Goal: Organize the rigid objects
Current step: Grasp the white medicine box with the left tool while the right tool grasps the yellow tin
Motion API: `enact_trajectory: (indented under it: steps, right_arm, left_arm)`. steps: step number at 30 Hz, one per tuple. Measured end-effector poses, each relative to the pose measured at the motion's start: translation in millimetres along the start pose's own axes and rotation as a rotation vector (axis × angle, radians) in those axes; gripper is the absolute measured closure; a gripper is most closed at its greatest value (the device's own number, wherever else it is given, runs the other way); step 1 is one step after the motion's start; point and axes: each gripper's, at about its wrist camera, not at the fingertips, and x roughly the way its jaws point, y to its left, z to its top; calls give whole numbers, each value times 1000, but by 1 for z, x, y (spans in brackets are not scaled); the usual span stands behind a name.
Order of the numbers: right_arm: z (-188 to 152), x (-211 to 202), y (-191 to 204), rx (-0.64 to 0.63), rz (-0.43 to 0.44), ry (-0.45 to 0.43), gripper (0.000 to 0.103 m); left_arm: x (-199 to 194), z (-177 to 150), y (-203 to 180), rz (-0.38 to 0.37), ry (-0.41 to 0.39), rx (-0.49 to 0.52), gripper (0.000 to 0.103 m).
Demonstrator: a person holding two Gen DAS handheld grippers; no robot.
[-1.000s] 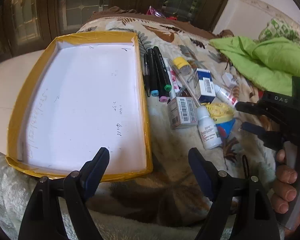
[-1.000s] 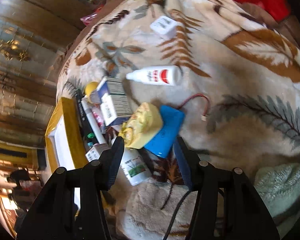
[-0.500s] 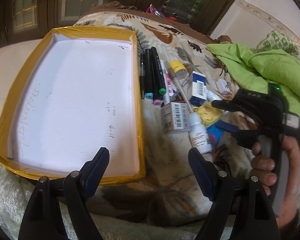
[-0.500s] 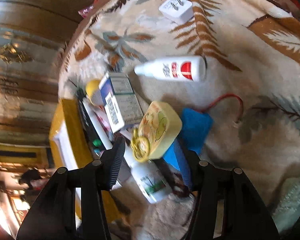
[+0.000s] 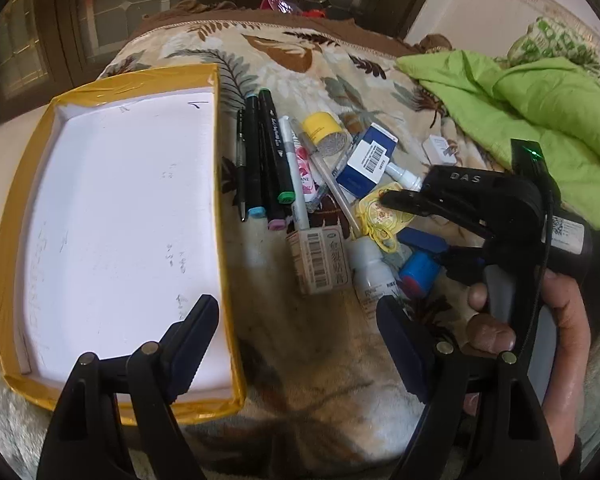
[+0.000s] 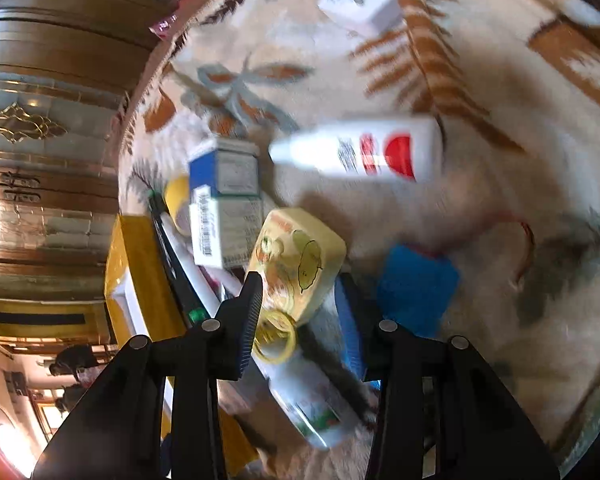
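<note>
A yellow-edged tray (image 5: 220, 208) with a white floor lies on the blanket at the left. Right of it lie several markers (image 5: 274, 160), a tan carton (image 5: 320, 260), a blue-and-white box (image 5: 366, 160), a white bottle (image 5: 372, 276), a yellow pouch (image 5: 380, 212) with rubber bands, and a blue battery pack (image 5: 420, 272). My left gripper (image 5: 296, 344) is open and empty above the blanket by the tray's near corner. My right gripper (image 6: 300, 320) is open, its jaws either side of the yellow pouch (image 6: 296, 260); it also shows in the left wrist view (image 5: 412, 220).
A white spray bottle (image 6: 364, 152) and a white charger plug (image 6: 360, 4) lie further out on the leaf-patterned blanket (image 6: 500, 200). A green cloth (image 5: 532, 112) is heaped at the right. A yellow-capped jar (image 5: 324, 132) lies among the items.
My right gripper has moved forward into the pile, so its open jaws now stand around the yellow pouch. My left gripper has stayed open and hardly moved.
</note>
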Motion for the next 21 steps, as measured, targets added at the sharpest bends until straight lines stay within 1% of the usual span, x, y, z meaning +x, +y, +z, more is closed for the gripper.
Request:
enact_trajectory:
  steps: [2,3,4,5,10,14,15,17,19,21]
  right_arm:
    - [2,5,0,-7,7,9,57]
    - [4,6,-2,-2,27,9,56]
    - [5,6,-3,8,53,9,49]
    - [7,7,-5,22,73,6,46]
    - [11,12,7,-29,-18,-17,46]
    - [11,15,22,-150,-133,-20,50]
    - [12,14,21,-159,-143,-14,51]
    - [17,6,11,-128,-124,-2,51]
    - [20,-5,2,-112,-143,-26,51]
    - [21,-9,-4,-103,-142,-47,51]
  left_arm:
    - [2,6,1,3,11,-2,22]
    - [2,7,1,3,12,-4,22]
    - [2,10,2,4,13,-8,22]
    - [3,10,3,9,14,-13,22]
    - [7,14,-4,25,30,-10,22]
    - [9,18,-11,34,41,10,22]
    - [9,20,-11,32,44,12,22]
    - [8,23,-14,22,43,16,22]
    - [9,26,-18,24,45,21,23]
    - [15,31,-25,47,57,34,23]
